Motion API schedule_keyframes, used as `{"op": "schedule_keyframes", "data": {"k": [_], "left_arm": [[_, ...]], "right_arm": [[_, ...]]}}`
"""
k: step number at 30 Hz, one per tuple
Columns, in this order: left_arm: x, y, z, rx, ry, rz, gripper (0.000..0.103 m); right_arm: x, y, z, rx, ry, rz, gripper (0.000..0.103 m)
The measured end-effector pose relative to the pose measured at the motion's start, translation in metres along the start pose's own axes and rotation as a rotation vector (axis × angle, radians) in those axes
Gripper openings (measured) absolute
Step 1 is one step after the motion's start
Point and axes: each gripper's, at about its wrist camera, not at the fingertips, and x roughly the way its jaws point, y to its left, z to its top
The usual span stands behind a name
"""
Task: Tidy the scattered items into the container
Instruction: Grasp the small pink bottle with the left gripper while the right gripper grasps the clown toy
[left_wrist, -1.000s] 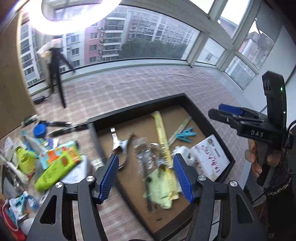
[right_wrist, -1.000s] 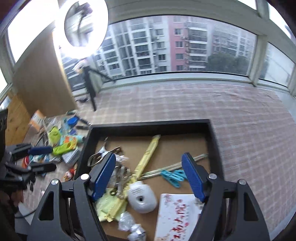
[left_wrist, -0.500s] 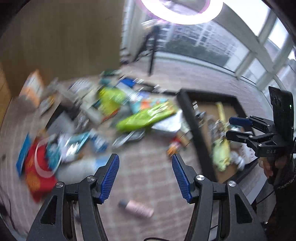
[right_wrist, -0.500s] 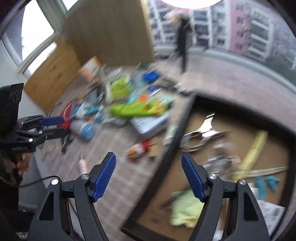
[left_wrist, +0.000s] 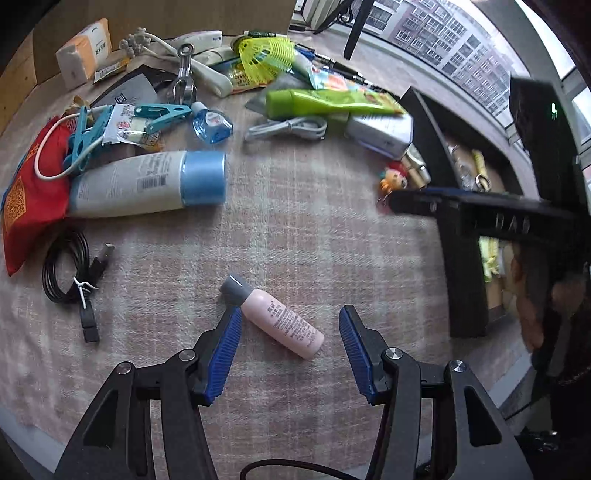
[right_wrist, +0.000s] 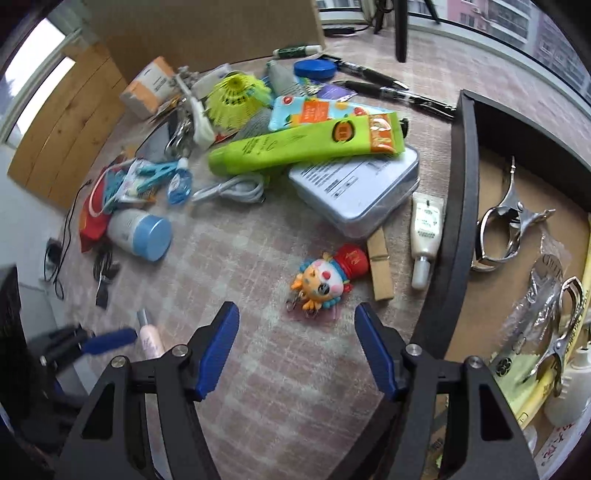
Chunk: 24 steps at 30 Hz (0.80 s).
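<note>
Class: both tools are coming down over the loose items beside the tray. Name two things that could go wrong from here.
1. The pink bottle lies slantwise between the open left tool; closing could roll or squirt it out.
2. The doll lies close to a wooden peg; the right tool might catch both.

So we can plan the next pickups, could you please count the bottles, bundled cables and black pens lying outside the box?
Bottles: 3 (pink bottle, white bottle, small blue bottle)
Bundled cables: 2 (black cable, grey cable)
Black pens: 2 (farther pen, nearer pen)
Total: 7
</note>
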Motion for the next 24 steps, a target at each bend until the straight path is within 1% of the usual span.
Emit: {"op": "schedule_keyframes", "data": {"k": [4, 7, 10, 11, 13, 14, 15, 16, 17, 18, 20, 21, 24], "left_arm": [[0.013, 0.0, 0.0, 0.002, 0.027, -0.004, 0.05], [0.015, -0.003, 0.001, 0.023, 0.011, 0.008, 0.047], [0.016, -0.004, 0.004, 0.034, -0.003, 0.013, 0.033], [0.017, -0.005, 0.004, 0.038, -0.006, 0.012, 0.026], [0.018, -0.005, 0.004, 0.05, -0.012, 0.015, 0.021], [0.018, -0.005, 0.003, 0.056, -0.017, 0.018, 0.019], [0.018, -0.005, 0.003, 0.059, -0.023, 0.017, 0.019], [0.018, -0.004, 0.002, 0.059, -0.029, 0.013, 0.019], [0.018, -0.004, 0.001, 0.059, -0.033, 0.01, 0.019], [0.018, -0.004, 0.001, 0.062, -0.033, 0.009, 0.019], [0.017, -0.001, 0.0, 0.061, -0.031, 0.009, 0.019], [0.017, 0.001, 0.0, 0.055, -0.032, 0.006, 0.019], [0.016, 0.007, -0.002, 0.024, -0.034, -0.023, 0.019]], "right_arm": [[0.003, -0.001, 0.01, 0.025, -0.018, -0.033, 0.064], [0.009, 0.004, 0.019, 0.009, -0.023, -0.059, 0.064], [0.015, 0.011, 0.023, -0.026, -0.02, -0.098, 0.064], [0.016, 0.014, 0.022, -0.05, -0.018, -0.114, 0.064], [0.016, 0.016, 0.019, -0.085, -0.015, -0.125, 0.062], [0.015, 0.016, 0.016, -0.104, -0.017, -0.137, 0.054], [0.014, 0.017, 0.013, -0.131, -0.018, -0.156, 0.041], [0.014, 0.017, 0.011, -0.149, -0.019, -0.159, 0.034], [0.015, 0.016, 0.009, -0.156, -0.013, -0.128, 0.034], [0.017, 0.015, 0.007, -0.156, -0.009, -0.115, 0.034], [0.018, 0.014, 0.005, -0.161, -0.022, -0.118, 0.034], [0.018, 0.012, 0.005, -0.153, -0.029, -0.105, 0.033], [0.019, 0.002, 0.006, -0.107, -0.022, -0.028, 0.033]]}}
